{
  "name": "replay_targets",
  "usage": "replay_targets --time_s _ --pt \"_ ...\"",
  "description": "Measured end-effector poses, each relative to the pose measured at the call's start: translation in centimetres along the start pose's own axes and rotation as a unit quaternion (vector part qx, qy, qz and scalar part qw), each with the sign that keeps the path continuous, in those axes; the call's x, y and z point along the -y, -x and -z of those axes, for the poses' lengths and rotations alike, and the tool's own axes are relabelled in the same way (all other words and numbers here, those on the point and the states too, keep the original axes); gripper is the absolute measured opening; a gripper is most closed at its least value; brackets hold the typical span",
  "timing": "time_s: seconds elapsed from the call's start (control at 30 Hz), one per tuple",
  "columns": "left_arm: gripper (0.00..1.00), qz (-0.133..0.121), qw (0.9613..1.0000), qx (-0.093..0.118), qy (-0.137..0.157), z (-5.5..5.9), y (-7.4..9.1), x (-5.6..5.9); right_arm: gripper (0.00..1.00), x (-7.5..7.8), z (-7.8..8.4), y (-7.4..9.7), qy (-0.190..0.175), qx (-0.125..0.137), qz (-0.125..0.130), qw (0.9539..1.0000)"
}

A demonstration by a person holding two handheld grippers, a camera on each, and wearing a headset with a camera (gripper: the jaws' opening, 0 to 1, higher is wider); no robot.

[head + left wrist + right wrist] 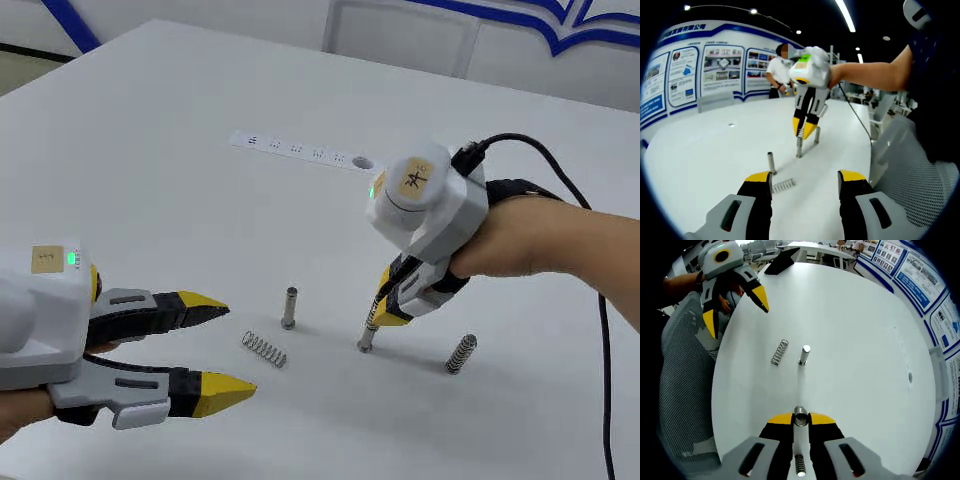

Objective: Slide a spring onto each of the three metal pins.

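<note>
Right gripper (379,314) clamped on a spring (800,417) atop the middle pin (367,340). Left gripper (238,348) open near loose spring (264,349) lying on table (180,150) by bare pin (289,306). Third pin (469,341) is already sprung.

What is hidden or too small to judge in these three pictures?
- Head view: top of the middle pin, covered by the right hand-held gripper; how far down the held spring sits is unclear.
- Head view: right spring, too small to tell if a pin is inside.
- Head view: marks on the power strip, too small to read.
</note>
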State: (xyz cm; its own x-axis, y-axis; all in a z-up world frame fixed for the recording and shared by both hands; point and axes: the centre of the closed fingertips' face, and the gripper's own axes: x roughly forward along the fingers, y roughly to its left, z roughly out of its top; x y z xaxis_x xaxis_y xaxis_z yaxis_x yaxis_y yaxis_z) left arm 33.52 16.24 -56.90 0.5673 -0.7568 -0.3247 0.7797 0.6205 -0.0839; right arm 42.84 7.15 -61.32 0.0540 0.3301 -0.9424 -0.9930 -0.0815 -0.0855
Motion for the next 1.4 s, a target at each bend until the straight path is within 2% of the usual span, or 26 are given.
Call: replay_targets --time_s 0.47,0.77,0.9,1.1,1.2,1.3,1.4 --pt "0.54 0.001 1.0 -0.004 -0.001 0.1 0.0 0.0 0.12 0.2 1.0 -2.9 -0.006 -0.019 0.007 0.9998" --pt "0.54 0.0 1.0 -0.007 -0.001 0.3 0.1 0.0 0.14 0.2 1.2 -3.3 -0.007 -0.019 0.011 0.9997" --pt "0.54 -0.002 1.0 -0.006 -0.001 0.3 0.1 0.0 0.17 0.1 1.1 -2.8 -0.005 -0.016 0.015 0.9998" --pt "0.54 -0.001 1.0 -0.009 -0.001 0.6 0.0 0.1 0.19 -0.2 -0.6 -0.8 -0.008 0.01 0.031 0.9994" --pt "0.54 -0.001 0.9999 -0.011 -0.003 0.7 0.0 0.1 0.19 -0.6 -1.9 0.0 -0.021 0.03 0.039 0.9986" --pt "0.53 0.0 0.9999 -0.012 -0.005 0.6 -0.1 0.2 0.18 -1.2 -3.3 0.2 -0.022 0.049 0.04 0.9978" --pt "0.53 0.0 0.9999 -0.012 -0.007 0.5 -0.1 0.2 0.16 -2.0 -4.7 -0.3 -0.023 0.068 0.031 0.997"
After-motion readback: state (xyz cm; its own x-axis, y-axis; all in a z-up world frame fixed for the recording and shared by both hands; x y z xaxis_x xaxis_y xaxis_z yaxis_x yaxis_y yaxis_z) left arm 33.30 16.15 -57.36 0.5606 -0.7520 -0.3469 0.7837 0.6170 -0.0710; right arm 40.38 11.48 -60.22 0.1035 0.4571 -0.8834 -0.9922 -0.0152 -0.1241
